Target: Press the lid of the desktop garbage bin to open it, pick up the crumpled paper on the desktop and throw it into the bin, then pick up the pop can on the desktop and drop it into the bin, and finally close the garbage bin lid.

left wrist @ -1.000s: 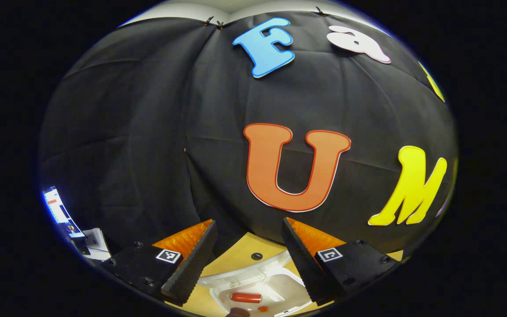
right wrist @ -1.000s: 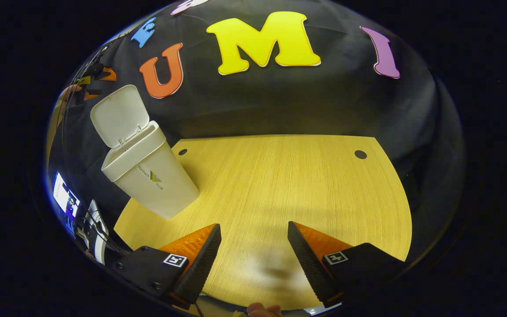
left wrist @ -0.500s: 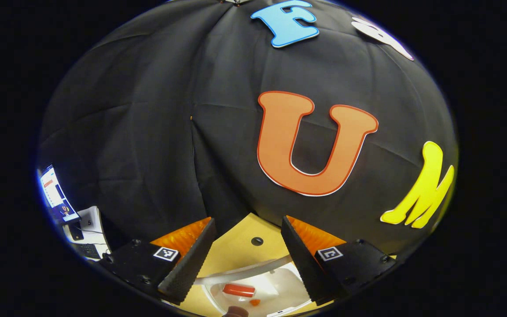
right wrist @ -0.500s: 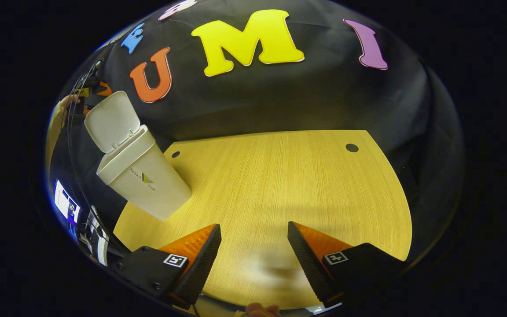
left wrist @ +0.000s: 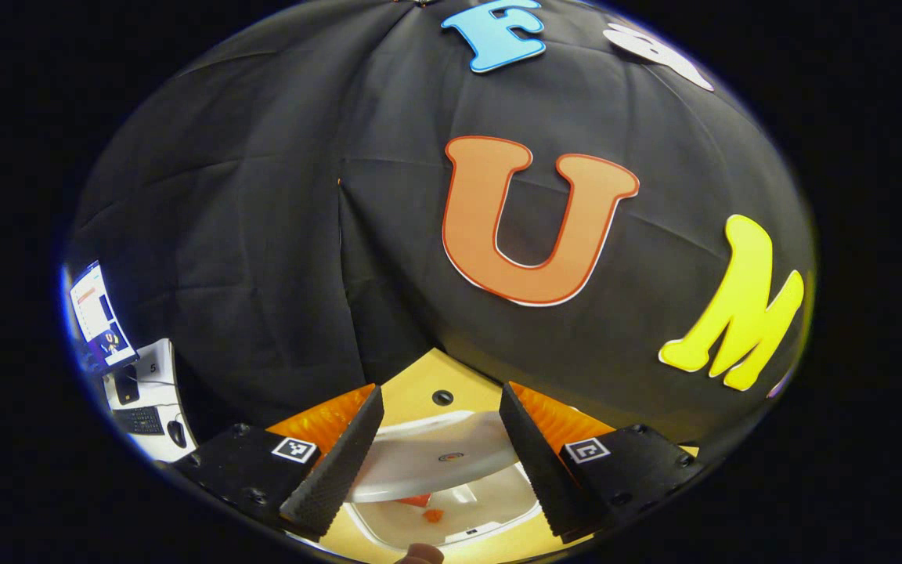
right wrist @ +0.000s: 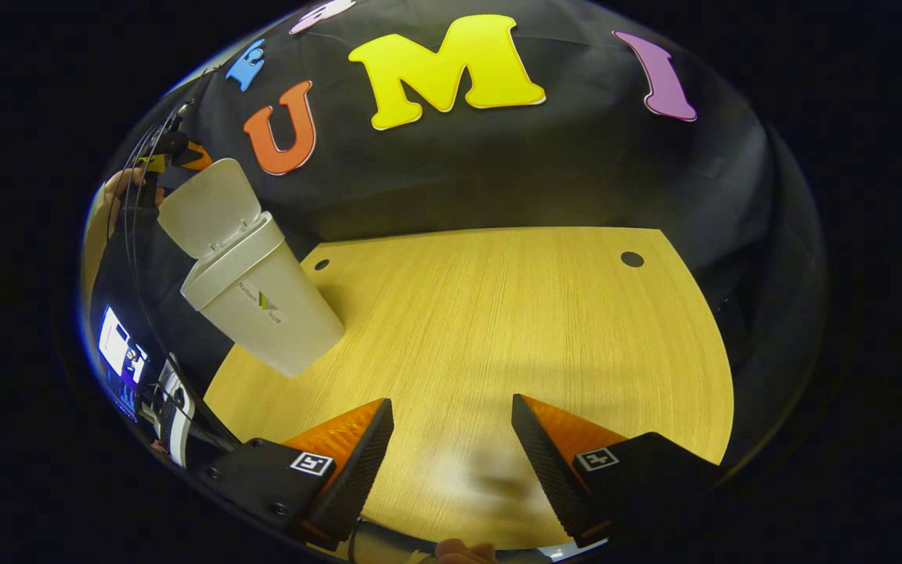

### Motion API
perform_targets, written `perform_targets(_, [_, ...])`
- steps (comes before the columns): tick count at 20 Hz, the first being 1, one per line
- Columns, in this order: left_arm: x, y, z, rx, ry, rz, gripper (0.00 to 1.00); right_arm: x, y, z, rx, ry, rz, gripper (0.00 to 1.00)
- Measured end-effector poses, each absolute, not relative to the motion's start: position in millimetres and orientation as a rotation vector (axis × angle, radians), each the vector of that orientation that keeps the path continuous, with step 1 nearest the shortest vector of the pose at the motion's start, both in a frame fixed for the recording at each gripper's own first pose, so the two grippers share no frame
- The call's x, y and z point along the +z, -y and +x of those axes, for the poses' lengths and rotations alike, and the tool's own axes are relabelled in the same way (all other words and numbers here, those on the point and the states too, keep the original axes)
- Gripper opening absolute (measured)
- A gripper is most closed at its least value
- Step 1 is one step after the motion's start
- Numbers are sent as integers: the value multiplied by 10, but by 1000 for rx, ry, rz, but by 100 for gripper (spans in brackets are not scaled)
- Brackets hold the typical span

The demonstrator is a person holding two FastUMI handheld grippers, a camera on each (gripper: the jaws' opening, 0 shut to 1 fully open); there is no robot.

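Tabletop (right wrist: 498,329): wooden, near edge cut off.
Bin (right wrist: 263,313): far-left corner; lid (right wrist: 208,205) half-raised.
Left tongs (left wrist: 439,454): spread, empty, above lid (left wrist: 435,454); lid hides most contents, red scrap unclear.
Right tongs (right wrist: 451,454): spread, empty, above tabletop.

Even overhead light leaves the wooden tabletop (right wrist: 514,313) bright and the booth cloth dim, with a soft blurred shadow and pale glare patch near the right tongs (right wrist: 451,462), strong fisheye bending at the rims, and perhaps slight softness on the half-raised bin lid (left wrist: 431,454).
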State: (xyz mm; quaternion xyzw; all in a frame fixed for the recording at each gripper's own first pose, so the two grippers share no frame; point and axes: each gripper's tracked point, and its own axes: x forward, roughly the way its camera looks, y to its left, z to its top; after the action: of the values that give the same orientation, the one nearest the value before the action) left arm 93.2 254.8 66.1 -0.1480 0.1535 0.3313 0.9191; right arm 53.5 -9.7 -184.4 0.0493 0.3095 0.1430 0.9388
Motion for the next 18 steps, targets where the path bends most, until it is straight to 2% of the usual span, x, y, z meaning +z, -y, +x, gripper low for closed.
perform_targets(1, [588, -2472, 895, 694, -312, -296, 99, -1864, 134, 529, 295, -634, 91, 96])
perform_targets(8, [-32, -2013, 784, 724, -331, -315, 99, -2042, 296, 535, 340, -658, 61, 96])
perform_targets(10, [-158, -1957, 762, 731, -328, -274, 99, -2092, 333, 524, 355, -664, 42, 93])
perform_targets(11, [-234, -1930, 745, 737, -334, -255, 99, -2121, 340, 520, 364, -665, 33, 96])
perform_targets(18, [-511, -1862, 724, 754, -346, -193, 99, -2288, 393, 510, 394, -696, -22, 96])
